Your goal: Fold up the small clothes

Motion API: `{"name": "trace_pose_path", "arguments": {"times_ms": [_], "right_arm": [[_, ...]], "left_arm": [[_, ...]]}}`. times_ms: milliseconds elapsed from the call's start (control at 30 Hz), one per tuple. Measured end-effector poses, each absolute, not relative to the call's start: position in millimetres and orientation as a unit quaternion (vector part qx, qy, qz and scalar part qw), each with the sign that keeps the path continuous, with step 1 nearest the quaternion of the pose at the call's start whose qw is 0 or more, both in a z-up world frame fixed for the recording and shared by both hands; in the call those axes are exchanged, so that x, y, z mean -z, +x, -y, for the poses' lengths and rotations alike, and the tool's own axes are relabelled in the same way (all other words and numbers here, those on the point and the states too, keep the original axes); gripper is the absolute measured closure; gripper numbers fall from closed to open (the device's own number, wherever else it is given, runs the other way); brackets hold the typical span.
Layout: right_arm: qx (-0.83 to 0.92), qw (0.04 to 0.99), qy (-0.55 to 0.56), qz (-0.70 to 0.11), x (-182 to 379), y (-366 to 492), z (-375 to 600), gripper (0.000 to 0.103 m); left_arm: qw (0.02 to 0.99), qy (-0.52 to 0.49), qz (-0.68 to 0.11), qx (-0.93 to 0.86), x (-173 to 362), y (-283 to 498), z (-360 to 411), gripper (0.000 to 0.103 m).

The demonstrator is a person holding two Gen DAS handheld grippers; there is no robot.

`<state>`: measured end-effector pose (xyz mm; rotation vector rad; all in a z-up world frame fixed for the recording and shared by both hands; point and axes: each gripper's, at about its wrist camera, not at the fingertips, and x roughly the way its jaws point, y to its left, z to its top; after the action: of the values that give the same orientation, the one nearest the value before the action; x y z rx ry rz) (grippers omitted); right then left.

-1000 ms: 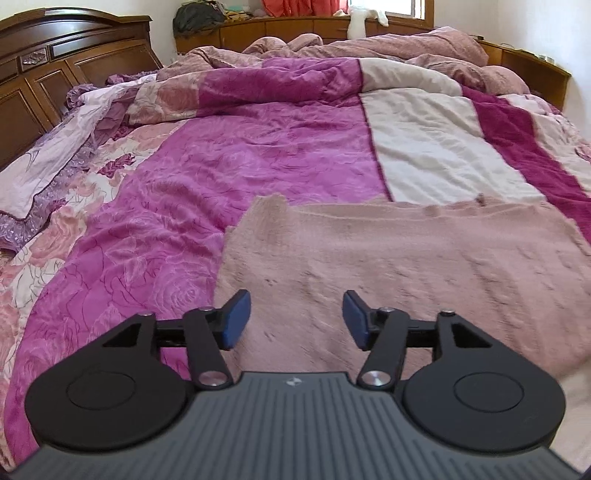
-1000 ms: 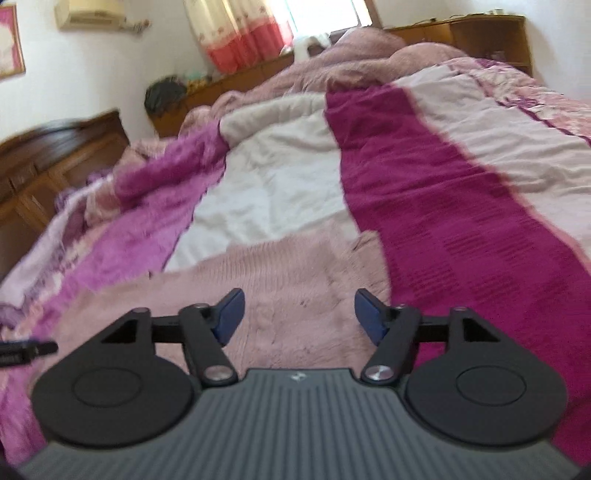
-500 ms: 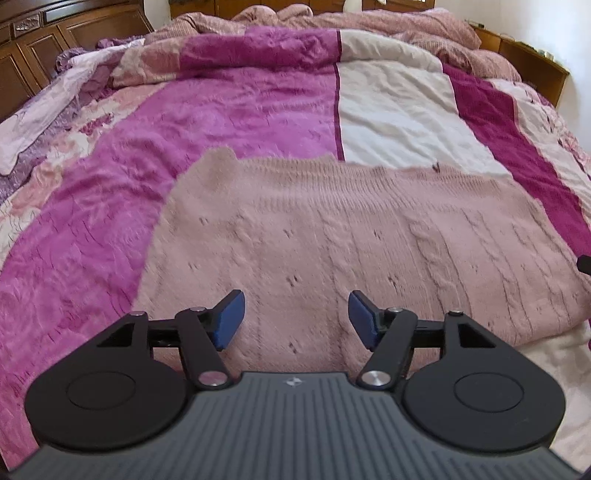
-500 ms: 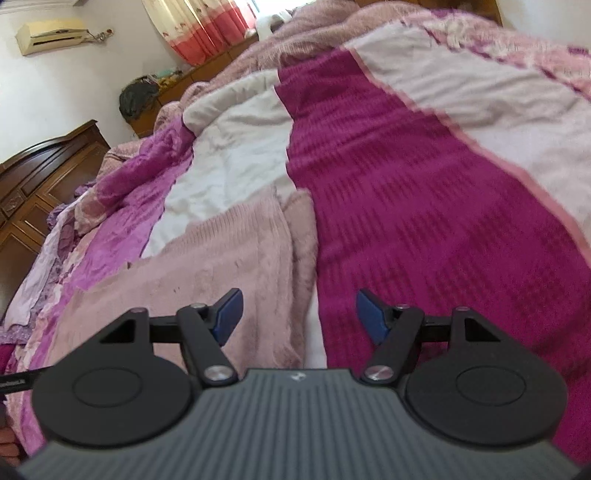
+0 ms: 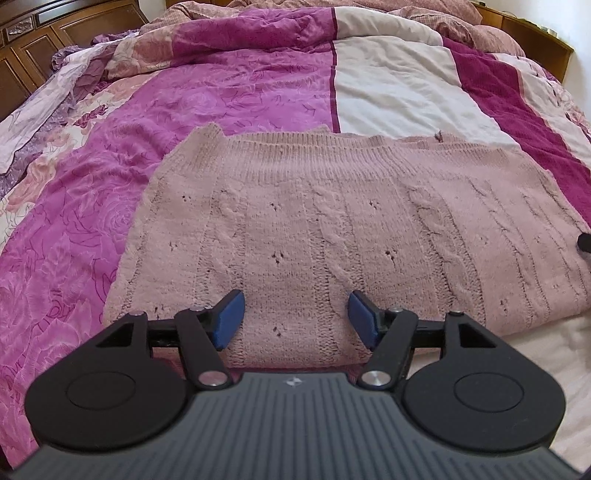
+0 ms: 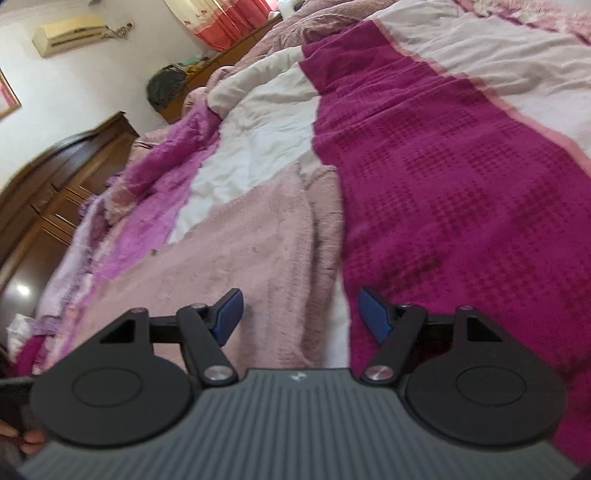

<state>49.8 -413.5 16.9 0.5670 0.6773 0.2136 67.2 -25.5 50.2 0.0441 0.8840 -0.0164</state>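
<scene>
So at this point I had the pink knit sweater lying flat on the bed, spread across the magenta rose-print quilt and partly over the white panel of the bedding, ribbed hem at the far side from me. My left gripper sat low over the near edge of the knit with its blue pads spread wide apart and nothing between them, just cable pattern showing through the gap. My right gripper was gaping the same way, holding nothing, parked over the right-hand edge of the sweater, where the fabric was bunched into a fold next to a strip of white sheet and the dark magenta waffle blanket. That view was pretty blurry, so I couldn't tell if the pads were touching cloth or hovering. Stuff around: a dark wooden headboard off to the left, a heap of rumpled pink bedding at the far end, a wooden ledge on the right, plus an air conditioner on the wall and red-patterned curtains in the right camera. A dark tip of something poked in at the right edge of the left view.
</scene>
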Motion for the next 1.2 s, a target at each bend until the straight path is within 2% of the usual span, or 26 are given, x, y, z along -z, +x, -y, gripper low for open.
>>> {"name": "trace_pose_path", "arguments": {"times_ms": [300,400,467,567,1200], "right_arm": [[-0.117,0.883,0.327,-0.315,-3.7,63.7,407.4,0.034],[-0.107,0.885,0.328,-0.313,-2.7,63.9,407.7,0.044],[-0.103,0.885,0.329,-0.314,-1.6,64.5,410.3,0.059],[-0.103,0.879,0.343,-0.314,0.7,64.3,414.8,0.07],[-0.106,0.876,0.348,-0.318,5.0,61.2,416.4,0.071]], "left_arm": [[0.902,0.019,-0.432,0.004,-49.5,69.1,26.7,0.032],[0.9,0.021,-0.435,0.002,-50.1,70.1,27.6,0.032],[0.899,0.02,-0.438,0.001,-50.3,70.6,27.8,0.032],[0.898,0.019,-0.439,-0.001,-50.3,70.8,28.1,0.032],[0.898,0.021,-0.44,-0.002,-50.0,68.1,29.3,0.031]]}}
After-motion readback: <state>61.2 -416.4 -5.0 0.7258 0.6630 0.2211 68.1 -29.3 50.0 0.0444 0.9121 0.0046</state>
